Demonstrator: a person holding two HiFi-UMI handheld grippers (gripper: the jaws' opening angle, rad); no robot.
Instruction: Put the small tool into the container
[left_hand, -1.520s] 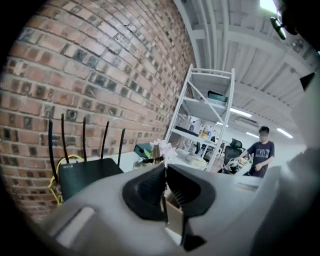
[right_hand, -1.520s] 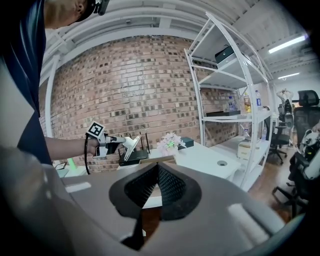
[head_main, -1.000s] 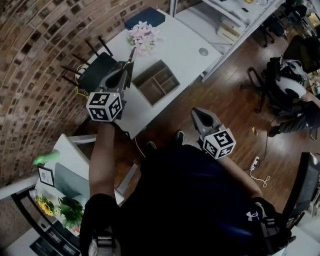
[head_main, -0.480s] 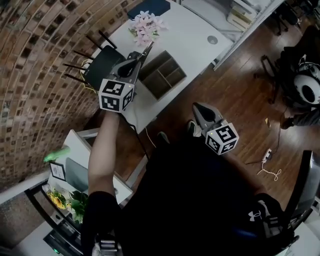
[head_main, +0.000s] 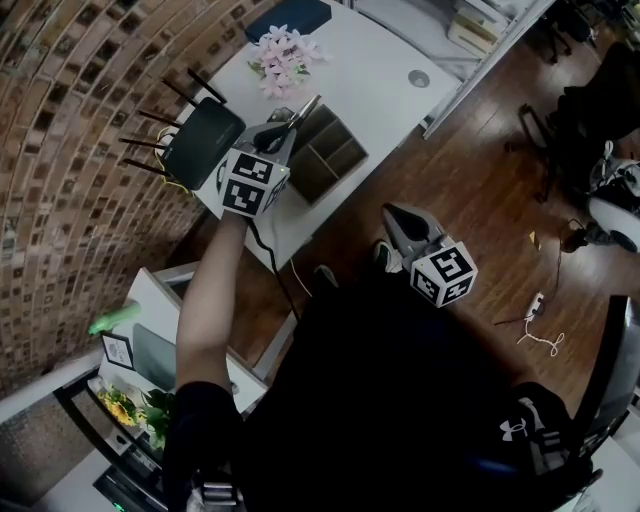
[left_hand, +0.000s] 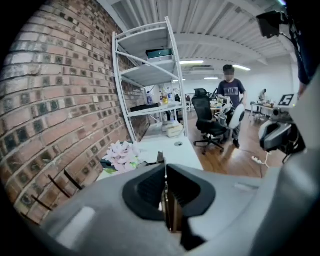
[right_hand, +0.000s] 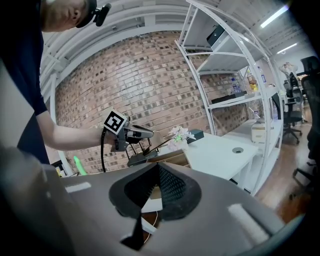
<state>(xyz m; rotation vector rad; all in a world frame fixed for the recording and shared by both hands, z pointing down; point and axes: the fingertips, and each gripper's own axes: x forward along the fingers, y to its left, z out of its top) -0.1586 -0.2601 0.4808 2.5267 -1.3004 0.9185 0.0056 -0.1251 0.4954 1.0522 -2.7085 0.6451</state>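
Observation:
My left gripper (head_main: 286, 128) is shut on a slim metal tool (head_main: 303, 109) that sticks out past its tips. It hangs over the near-left corner of the wooden divided container (head_main: 330, 152) on the white desk (head_main: 385, 85). In the left gripper view the tool (left_hand: 161, 158) shows as a thin strip pinched between the jaws (left_hand: 165, 176). The right gripper view shows the left gripper (right_hand: 149, 134) holding the tool (right_hand: 161, 142) above the brown container (right_hand: 174, 159). My right gripper (head_main: 392, 213) hangs low over the wooden floor, shut and holding nothing (right_hand: 159, 168).
A black router (head_main: 201, 141) with antennas lies left of the container, against the brick wall. Pink flowers (head_main: 281, 61) and a dark blue book (head_main: 292, 17) lie farther back. A white shelf unit (left_hand: 150, 75), office chairs and a standing person (left_hand: 231, 95) are beyond the desk.
My left gripper has carried the tool forward and to the right, from beside the router to the container's near corner. The right gripper has hardly moved.

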